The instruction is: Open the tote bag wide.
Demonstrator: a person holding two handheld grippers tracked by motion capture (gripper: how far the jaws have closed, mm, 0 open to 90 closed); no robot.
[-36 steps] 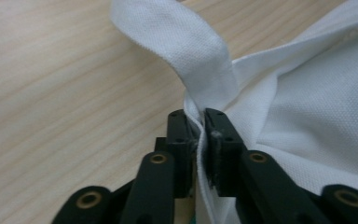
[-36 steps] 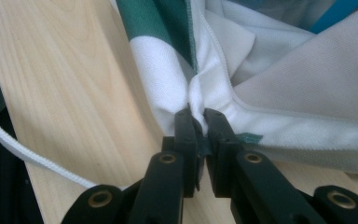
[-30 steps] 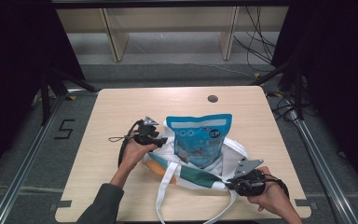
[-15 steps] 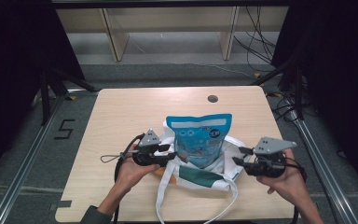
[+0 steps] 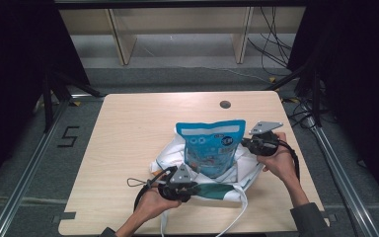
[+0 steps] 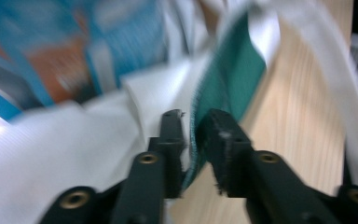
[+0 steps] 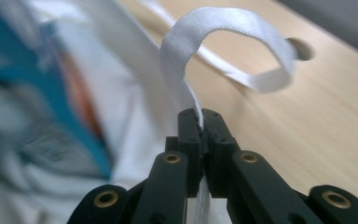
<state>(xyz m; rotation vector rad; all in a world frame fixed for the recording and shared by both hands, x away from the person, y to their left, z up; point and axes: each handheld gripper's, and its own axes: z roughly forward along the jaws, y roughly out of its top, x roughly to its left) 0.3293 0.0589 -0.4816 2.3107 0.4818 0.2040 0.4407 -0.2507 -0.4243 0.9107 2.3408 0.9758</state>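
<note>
On the table (image 5: 128, 133), white bag (image 5: 168, 160) between both tongs, strap (image 7: 223, 37) pinched by right tongs (image 7: 200, 116)

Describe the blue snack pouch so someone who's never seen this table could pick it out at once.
Start at the wooden table and find the white tote bag near its front middle, between the two hands. The blue snack pouch sticks up out of that bag. It is the only glossy bright-blue item, printed with white circles, against plain white fabric and straps.

We see open table (image 5: 128, 143) to the left and far side; the bag (image 5: 205, 173) and upright pouch (image 5: 211, 147) block the middle, a looped strap (image 7: 223, 42) arches near the hole (image 5: 225, 104).
</note>
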